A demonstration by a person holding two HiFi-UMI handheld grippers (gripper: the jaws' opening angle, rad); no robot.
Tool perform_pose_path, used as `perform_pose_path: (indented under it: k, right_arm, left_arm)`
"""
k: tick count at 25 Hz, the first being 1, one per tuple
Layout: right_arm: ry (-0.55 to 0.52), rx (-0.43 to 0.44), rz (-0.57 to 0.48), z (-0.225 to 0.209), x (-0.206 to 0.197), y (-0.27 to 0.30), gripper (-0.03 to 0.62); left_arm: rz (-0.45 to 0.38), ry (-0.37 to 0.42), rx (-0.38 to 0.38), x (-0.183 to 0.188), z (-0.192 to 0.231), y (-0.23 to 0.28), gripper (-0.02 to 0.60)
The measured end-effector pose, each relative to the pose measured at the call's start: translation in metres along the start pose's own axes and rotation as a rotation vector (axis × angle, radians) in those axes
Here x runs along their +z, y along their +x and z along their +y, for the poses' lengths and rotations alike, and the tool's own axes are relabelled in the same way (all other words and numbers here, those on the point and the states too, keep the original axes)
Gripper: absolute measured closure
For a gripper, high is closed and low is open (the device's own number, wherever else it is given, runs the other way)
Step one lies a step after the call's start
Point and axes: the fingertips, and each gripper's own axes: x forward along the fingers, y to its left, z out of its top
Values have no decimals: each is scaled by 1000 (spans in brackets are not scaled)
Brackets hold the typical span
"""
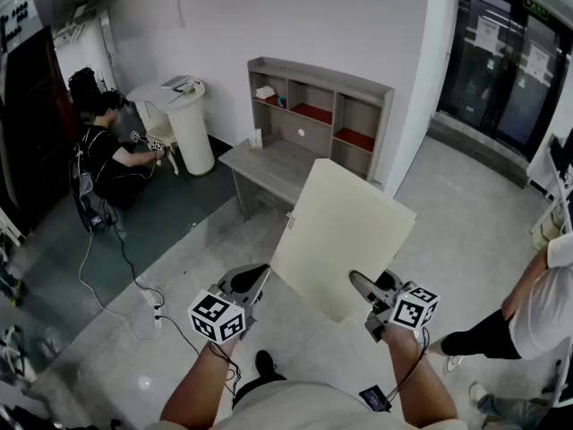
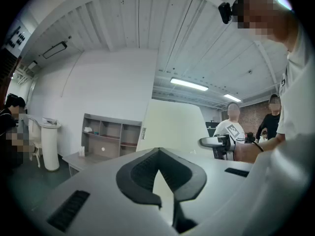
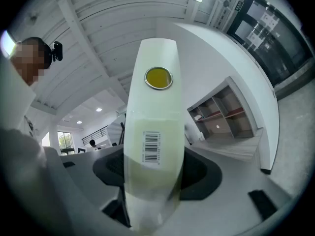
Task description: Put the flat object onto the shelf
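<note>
My left tool [image 1: 258, 280] and right tool [image 1: 360, 285] each clamp a near edge of the cream board [image 1: 345, 231]. It looks stiff, light and smooth, so I'd keep both edge grips.

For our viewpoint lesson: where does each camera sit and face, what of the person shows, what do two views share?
Head view: head-mounted, facing down at the pale cream flat board; forearms show.
Left gripper view: on the left gripper, looking level; torso shows.
Right gripper view: on the right gripper, facing the board; shirt shows.
Shared: grey wooden shelf unit.
</note>
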Motion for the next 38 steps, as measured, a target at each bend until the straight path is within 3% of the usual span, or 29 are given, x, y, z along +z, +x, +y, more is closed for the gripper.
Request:
perform_pose_path:
  k: [10, 27, 38]
  right_arm:
    - [5, -5, 13, -16, -2, 49, 310]
    - [18, -37, -32, -12, -4, 219, 310]
    - [23, -41, -6, -35, -8, 285, 310]
  left_arm:
    - [0, -2, 0, -4, 47, 11, 566]
    - [15, -2, -55, 14, 215, 2, 566]
    - [39, -28, -49, 5, 280, 23, 566]
